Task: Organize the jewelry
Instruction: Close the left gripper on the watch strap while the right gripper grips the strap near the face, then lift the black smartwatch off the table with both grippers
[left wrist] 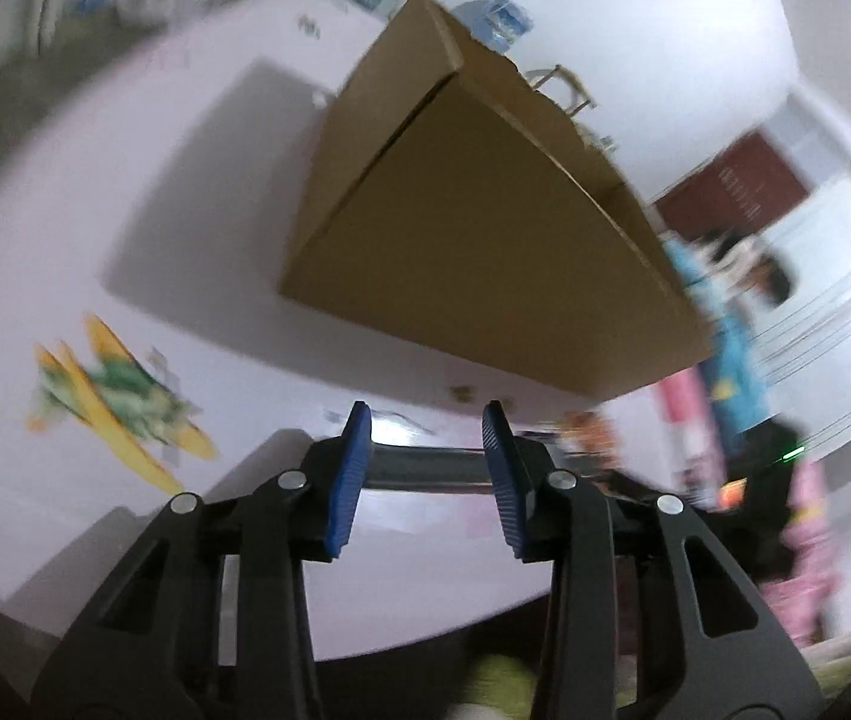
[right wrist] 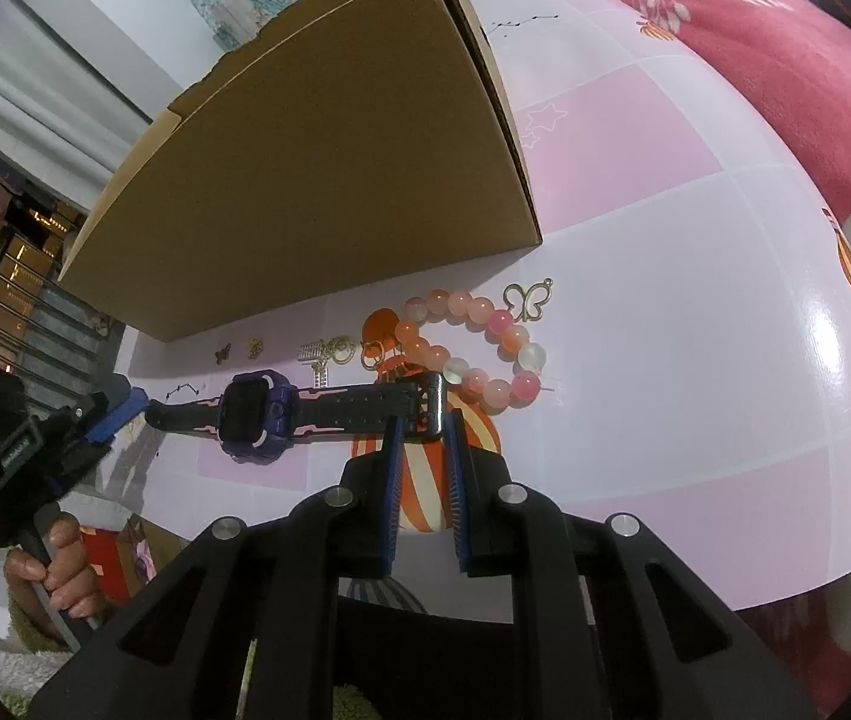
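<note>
Cardboard box (right wrist: pixel 317 168) stands behind watch (right wrist: pixel 257 414), bead bracelet (right wrist: pixel 473 348), charms (right wrist: pixel 329 354).

Left view motion-blurred, perhaps dim, table (right wrist: pixel 725 312) glare, fisheye edges

Black, cut-out linkage arms with silver rivets, ribbed blue finger pads (right wrist: pixel 392 480), bare-skinned hand (right wrist: pixel 62 570) underneath.

Purple watch (right wrist: pixel 257 414) flat, pink bead bracelet (right wrist: pixel 473 348) beside cardboard box (right wrist: pixel 317 168)
</note>
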The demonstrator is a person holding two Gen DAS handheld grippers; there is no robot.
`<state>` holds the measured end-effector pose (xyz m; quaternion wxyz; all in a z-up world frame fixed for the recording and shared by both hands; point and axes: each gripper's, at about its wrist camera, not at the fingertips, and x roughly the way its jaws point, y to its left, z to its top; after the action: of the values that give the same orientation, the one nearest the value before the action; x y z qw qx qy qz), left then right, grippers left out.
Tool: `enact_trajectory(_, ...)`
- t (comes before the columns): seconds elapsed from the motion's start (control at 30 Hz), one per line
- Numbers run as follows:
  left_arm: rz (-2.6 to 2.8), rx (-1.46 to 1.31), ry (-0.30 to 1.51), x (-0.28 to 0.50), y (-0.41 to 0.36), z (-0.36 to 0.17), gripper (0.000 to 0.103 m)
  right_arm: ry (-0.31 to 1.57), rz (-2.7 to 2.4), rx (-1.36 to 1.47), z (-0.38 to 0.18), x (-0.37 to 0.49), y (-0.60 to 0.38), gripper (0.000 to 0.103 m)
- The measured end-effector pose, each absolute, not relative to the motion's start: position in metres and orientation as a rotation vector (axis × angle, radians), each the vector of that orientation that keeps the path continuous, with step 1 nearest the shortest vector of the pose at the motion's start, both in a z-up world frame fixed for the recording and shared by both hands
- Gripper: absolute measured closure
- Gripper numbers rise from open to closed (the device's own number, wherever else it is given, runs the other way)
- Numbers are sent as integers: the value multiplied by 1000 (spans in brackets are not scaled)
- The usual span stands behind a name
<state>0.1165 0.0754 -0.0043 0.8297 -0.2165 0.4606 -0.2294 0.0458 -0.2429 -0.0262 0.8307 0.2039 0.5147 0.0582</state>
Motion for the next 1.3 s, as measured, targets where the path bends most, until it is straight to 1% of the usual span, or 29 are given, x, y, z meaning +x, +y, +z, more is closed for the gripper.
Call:
enact_trajectory(0.07,-458,-404,1011,118,75,-6,62,1091,125,433,-26,46,-243,88)
enact_trajectory(0.2,-462,-519,1041,118,89,-20,63,1090,125,437,-26,45,-244,88)
enact_trajectory(0.4,-474,-482,1050,113,83,-22,63,1089,121,427,-26,45,-242,88)
enact_trajectory(0.57,-551,-560,1081,111,82,-32,62,1090,122,414,-25,46,-240,88)
enact_trajectory(0.77,-592,-566,1088,106,74,-33,56,1095,128,404,-25,47,-236,88)
enact_trajectory(0.87,-584,-587,1077,108,74,-35,55,1092,127,406,-25,48,-235,88)
enact_trajectory(1.0,-553,-642,1074,114,76,-38,58,1091,129,409,-26,48,-235,88)
enact_trajectory(1.07,-529,-641,1080,117,74,-38,63,1089,129,408,-26,47,-235,88)
enact_trajectory(1.13,-503,-629,1087,119,73,-38,74,1086,129,405,-27,47,-235,88)
enact_trajectory(1.17,-487,-631,1092,120,73,-39,77,1085,129,405,-27,47,-234,88)
enact_trajectory(1.2,-469,-634,1098,122,73,-40,83,1084,129,403,-27,47,-234,88)
enact_trajectory(1.23,-452,-633,1104,123,73,-41,93,1084,129,401,-27,46,-234,88)
enact_trajectory(1.3,-430,-630,1109,125,73,-44,99,1082,127,388,-26,46,-232,89)
